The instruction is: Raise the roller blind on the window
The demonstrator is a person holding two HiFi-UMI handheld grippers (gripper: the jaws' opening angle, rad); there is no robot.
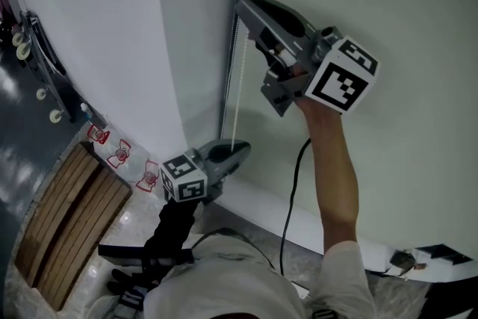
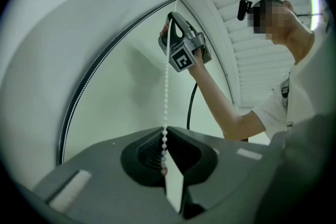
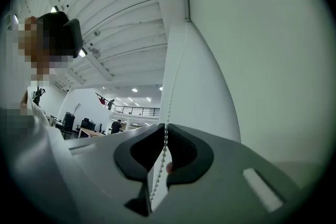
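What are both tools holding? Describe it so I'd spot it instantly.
Find the white blind at left and the dark strip along its edge. Beside it hangs the bead chain, gripped by the right gripper above and left gripper below: the only thin, white, beaded line.

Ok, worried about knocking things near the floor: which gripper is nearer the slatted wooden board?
Left. The left gripper holds the bead chain low, right of the slatted wooden board; the right gripper holds it much higher.
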